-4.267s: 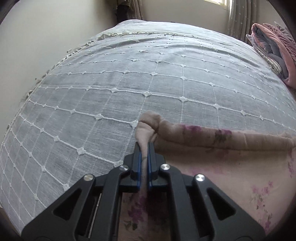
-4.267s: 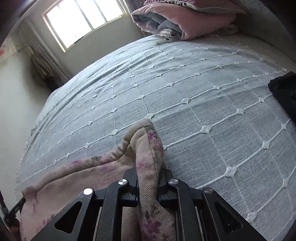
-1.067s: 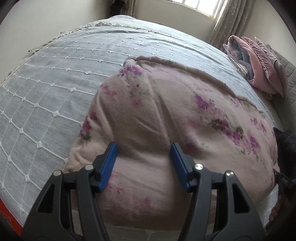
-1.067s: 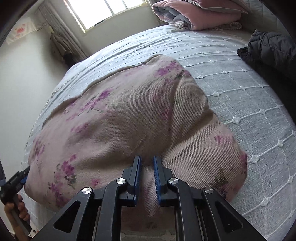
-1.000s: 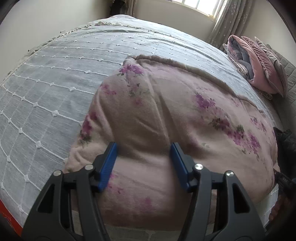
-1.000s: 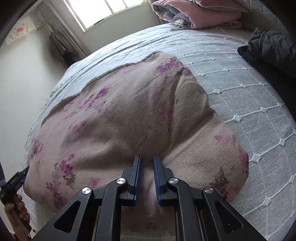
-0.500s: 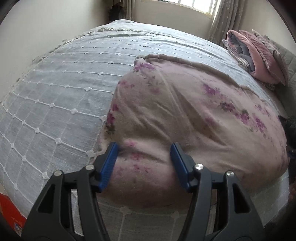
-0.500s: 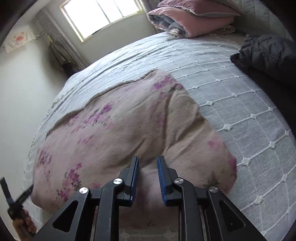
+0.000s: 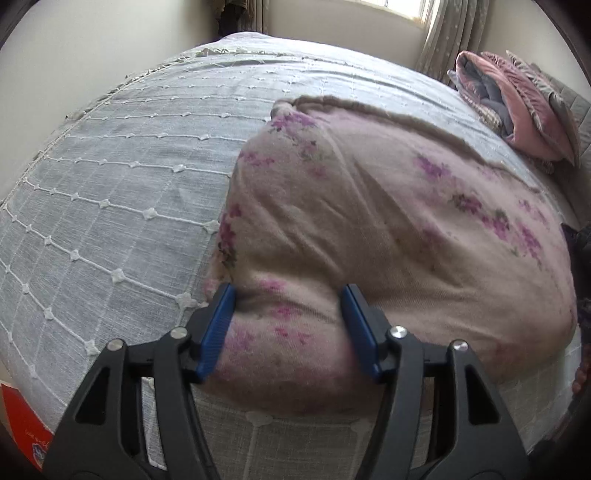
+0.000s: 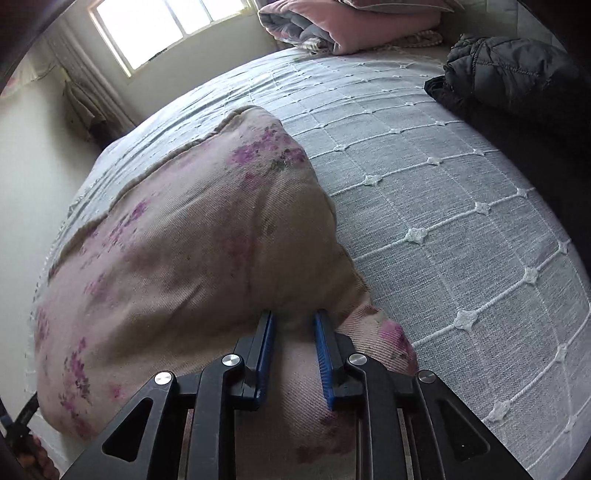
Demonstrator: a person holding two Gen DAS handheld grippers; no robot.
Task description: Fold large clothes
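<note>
Pale pink, purple-flowered soft garment [image 9: 388,206] folded into a thick slab along the near edge of the bed, on the grey bedspread with white knotted grid stitching [image 9: 110,192], its far fold line running toward the middle of the bed. Left gripper [image 9: 288,295] at the garment's near left corner, blue pads [image 9: 218,325] spread wide with cloth bulging between them, gripping nothing. Right gripper [image 10: 293,321] at the near right corner, blue pads [image 10: 266,350] parted with a gap, fabric lying loose between, not pinched. Dark quilted jacket [image 10: 509,74] near the bed's right edge, well apart from the garment [image 10: 192,251]. Folded pink and grey quilt [image 9: 517,99] at the far right corner of the bed. Window [image 10: 166,26] beyond the bed's far edge.
</note>
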